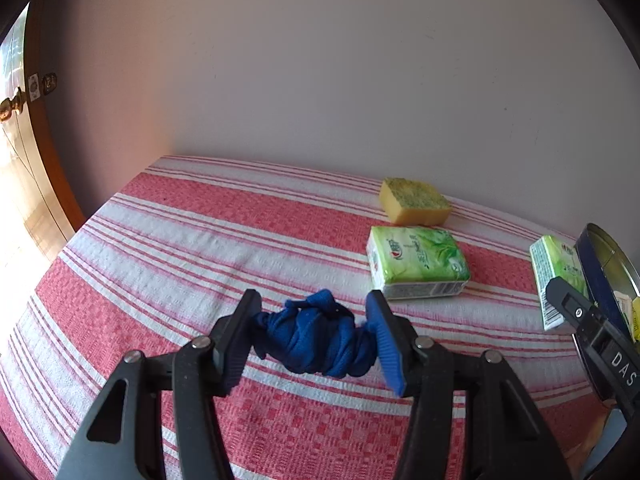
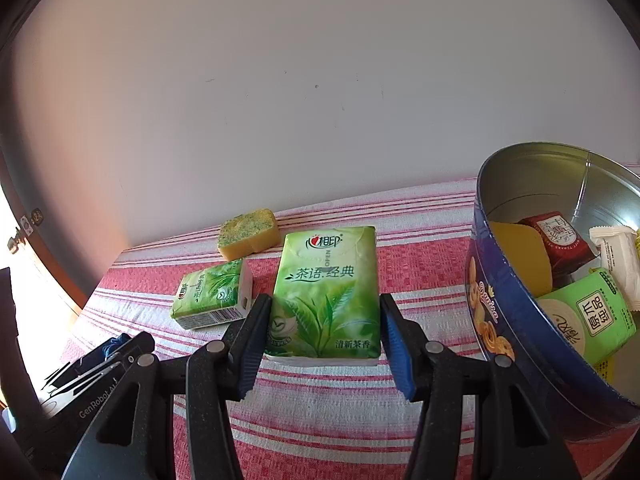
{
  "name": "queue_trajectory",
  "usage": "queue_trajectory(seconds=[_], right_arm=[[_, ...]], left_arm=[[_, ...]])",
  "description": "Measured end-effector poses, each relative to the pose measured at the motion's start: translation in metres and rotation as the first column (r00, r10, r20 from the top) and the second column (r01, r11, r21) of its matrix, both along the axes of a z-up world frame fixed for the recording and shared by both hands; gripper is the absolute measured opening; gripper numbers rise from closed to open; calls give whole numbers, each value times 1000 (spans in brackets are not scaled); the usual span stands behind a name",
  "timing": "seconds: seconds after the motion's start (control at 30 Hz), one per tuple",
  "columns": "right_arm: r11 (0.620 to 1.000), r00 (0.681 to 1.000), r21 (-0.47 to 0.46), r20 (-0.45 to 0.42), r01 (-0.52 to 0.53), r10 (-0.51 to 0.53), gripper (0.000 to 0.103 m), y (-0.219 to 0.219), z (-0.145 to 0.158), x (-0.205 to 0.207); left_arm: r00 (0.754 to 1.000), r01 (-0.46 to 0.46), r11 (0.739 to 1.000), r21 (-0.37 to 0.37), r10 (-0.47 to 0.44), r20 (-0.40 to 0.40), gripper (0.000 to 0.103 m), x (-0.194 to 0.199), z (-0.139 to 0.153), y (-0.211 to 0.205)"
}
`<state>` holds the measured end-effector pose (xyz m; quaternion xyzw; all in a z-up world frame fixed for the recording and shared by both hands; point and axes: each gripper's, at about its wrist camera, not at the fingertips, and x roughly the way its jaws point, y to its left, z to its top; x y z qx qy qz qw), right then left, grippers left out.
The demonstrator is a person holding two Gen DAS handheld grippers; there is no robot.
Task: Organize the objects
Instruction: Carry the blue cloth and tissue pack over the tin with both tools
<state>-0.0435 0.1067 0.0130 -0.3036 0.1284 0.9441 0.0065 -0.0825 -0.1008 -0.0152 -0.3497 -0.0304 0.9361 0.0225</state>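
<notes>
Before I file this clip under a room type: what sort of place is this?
Probably a room in a home, with a table against a plain wall. A red-and-white striped tablecloth covers it, household bits lie on it, such as a sponge and a tissue pack, and a wooden door stands left.

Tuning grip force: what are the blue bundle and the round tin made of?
Crumpled dark blue cloth bundle: soft matte knit fabric, by its folds and wrinkles. Round blue cookie tin: thin metal, probably tinplate; bare silvery reflective inside, glossy printed outside.

Sponge [image 2: 249, 233] rearmost by the wall, two tissue packs [image 2: 326, 294] before it, tin [image 2: 504, 344] at right.
</notes>
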Motion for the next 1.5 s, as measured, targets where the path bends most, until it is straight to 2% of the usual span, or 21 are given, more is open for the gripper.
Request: queue_trajectory(seconds=[0.17, 0.67, 0.97, 1.37, 1.5], right_arm=[[998, 998, 51, -65, 30, -27, 56, -2, 9, 10], [985, 986, 157, -160, 70, -44, 56, -1, 23, 30], [983, 978, 161, -202, 90, -56, 56, 23, 35, 58], [978, 962, 171, -262, 122, -74, 56, 57, 48, 90], [975, 958, 178, -274, 134, -82, 56, 74, 51, 100]], left_arm=[[997, -1, 999, -32, -1, -72, 54, 7, 10, 3], [989, 11, 1000, -23, -14, -149, 54, 19, 19, 12], [975, 42, 998, -39, -49, -218, 54, 30, 31, 26], [971, 27, 997, -68, -42, -236, 54, 47, 37, 56], [964, 25, 993, -115, -55, -260, 54, 57, 40, 73]])
